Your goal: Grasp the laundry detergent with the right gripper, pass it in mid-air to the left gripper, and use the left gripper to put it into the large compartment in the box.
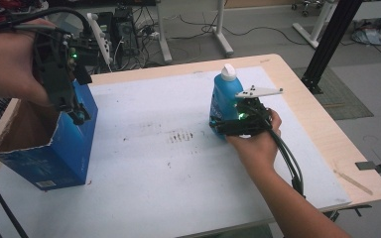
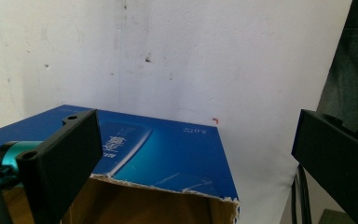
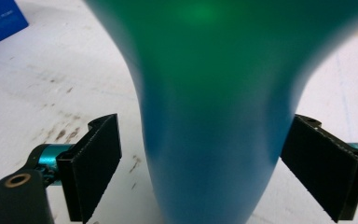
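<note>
1. The blue bottle (image 1: 224, 101) with its white cap stood upright on the counter (image 1: 178, 163), right in front of the right gripper (image 1: 217, 125) and between its two jaws.
2. In the right gripper view the bottle (image 3: 214, 140) rose between the pads (image 3: 95, 163), with a gap on each side; the jaws stood open around it and were not yet pressing on it.
3. The left gripper (image 1: 77, 111) hung well apart from the bottle, at the top edge of the open blue box (image 1: 54, 153). Its jaws stood wide, with nothing between the pads that pressed on anything; one jaw sat over the box's rim.
4. Judging from this, the work looked early: the bottle was reached and straddled but not gripped. Closing on it, lifting it and carrying it across, probably to the box, all seemed left to do.
5. The high view showed the whole layout: box to the far left of the right gripper, bottle by the person's right hand (image 1: 258, 141), and the stained white sheet on the counter.
6. The left gripper view added the box (image 2: 168, 158) close up: its torn cardboard rim and brown inside. The right gripper view alone showed the gaps at the pads.
</note>
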`<action>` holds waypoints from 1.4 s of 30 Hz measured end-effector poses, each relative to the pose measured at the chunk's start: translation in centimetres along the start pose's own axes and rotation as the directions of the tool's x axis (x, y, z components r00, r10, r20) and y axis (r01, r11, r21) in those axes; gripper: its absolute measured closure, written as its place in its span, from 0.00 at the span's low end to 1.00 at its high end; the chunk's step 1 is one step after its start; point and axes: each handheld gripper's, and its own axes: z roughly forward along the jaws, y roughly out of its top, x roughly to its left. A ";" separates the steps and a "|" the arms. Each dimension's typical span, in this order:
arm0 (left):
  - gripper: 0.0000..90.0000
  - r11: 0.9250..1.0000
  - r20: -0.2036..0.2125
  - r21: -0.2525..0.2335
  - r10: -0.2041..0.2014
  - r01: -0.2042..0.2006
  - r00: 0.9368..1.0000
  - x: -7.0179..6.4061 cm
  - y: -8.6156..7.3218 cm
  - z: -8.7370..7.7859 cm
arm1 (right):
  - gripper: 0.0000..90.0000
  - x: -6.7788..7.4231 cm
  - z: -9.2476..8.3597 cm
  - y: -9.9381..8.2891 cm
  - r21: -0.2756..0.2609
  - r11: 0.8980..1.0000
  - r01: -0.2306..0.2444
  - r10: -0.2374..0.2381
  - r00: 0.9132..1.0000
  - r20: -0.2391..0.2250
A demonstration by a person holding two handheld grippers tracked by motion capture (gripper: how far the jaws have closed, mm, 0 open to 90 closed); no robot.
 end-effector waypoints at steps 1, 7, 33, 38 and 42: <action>0.02 1.000 0.001 0.002 0.000 0.000 1.000 0.0 0.0 0.0 | 0.13 0.1 0.0 0.0 -0.012 1.000 0.007 -0.007 1.000 0.006; 0.02 1.000 -0.004 -0.001 0.000 0.000 1.000 0.0 -0.2 -0.1 | 0.13 0.2 0.4 0.0 -0.049 0.999 -0.005 0.006 1.000 0.014; 0.02 1.000 0.002 -0.002 -0.007 0.007 1.000 0.1 -0.7 0.2 | 0.31 0.1 1.4 -0.3 -0.112 0.993 -0.021 0.023 1.000 0.012; 0.02 1.000 0.002 -0.008 -0.008 0.008 1.000 0.2 -0.7 0.1 | 0.37 0.0 1.4 -0.3 -0.111 0.994 -0.026 0.027 1.000 0.011; 0.02 1.000 0.005 -0.007 -0.008 0.008 1.000 0.2 -0.6 0.2 | 0.38 0.0 1.4 -0.3 -0.111 0.994 -0.019 0.021 1.000 0.017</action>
